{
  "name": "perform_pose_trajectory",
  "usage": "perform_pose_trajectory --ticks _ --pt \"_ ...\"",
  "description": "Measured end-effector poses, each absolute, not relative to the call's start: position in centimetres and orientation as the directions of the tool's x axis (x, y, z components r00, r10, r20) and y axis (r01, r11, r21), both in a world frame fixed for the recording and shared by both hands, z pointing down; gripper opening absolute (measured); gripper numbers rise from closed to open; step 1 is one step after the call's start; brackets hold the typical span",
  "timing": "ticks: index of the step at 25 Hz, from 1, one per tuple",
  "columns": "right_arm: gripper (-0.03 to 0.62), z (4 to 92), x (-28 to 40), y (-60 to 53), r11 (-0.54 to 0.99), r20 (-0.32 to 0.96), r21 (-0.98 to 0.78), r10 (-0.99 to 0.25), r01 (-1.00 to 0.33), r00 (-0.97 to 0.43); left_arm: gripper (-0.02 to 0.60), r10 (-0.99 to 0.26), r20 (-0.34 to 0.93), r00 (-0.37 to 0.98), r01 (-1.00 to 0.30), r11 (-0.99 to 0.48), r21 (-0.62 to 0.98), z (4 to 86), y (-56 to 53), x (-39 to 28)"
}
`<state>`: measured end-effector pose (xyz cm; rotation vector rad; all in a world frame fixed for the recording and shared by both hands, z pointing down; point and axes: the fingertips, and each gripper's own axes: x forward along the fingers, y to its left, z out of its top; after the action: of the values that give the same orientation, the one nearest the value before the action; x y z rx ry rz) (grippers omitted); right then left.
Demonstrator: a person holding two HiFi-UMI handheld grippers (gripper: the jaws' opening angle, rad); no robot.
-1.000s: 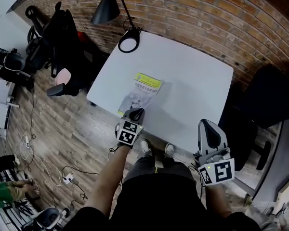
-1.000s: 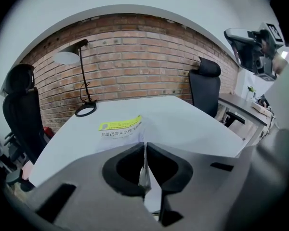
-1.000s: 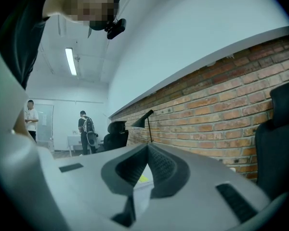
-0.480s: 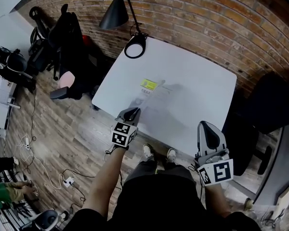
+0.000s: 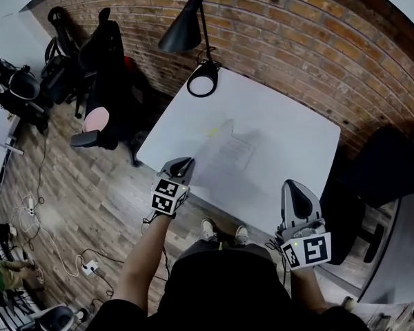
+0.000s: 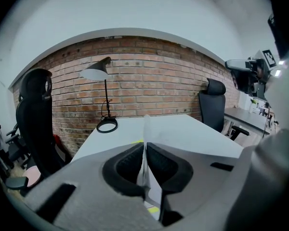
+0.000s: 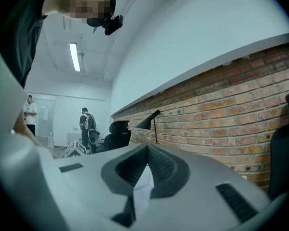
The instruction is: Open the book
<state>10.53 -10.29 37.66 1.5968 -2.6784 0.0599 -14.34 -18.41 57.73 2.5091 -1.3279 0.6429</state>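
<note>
Thin pale book (image 5: 228,156) is seen near the front edge of the white table (image 5: 290,126), its cover (image 6: 145,141) clamped upright in the left gripper (image 5: 183,163); the right gripper (image 5: 294,190), seemingly closed empty, is held clear.

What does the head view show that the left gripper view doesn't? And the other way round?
Only the head view shows the right gripper, the person's shoes and the wooden floor. Only the left gripper view shows, close up, the left gripper shut on the raised cover, seen edge-on, and a desk with equipment at the right. Both show the lamp, the white table, the brick wall and the book.
</note>
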Motion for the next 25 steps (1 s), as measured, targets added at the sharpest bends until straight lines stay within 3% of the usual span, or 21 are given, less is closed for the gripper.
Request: perform_pose_trajectory --ticks 25 --pt "0.011 37.0 5.4 -14.2 0.443 0.070 0.031 -0.895 -0.896 -0.440 0.037 -0.789 0.447 0.422 -0.875 -0.484 -0.028 58.7 -22.7 -24.7"
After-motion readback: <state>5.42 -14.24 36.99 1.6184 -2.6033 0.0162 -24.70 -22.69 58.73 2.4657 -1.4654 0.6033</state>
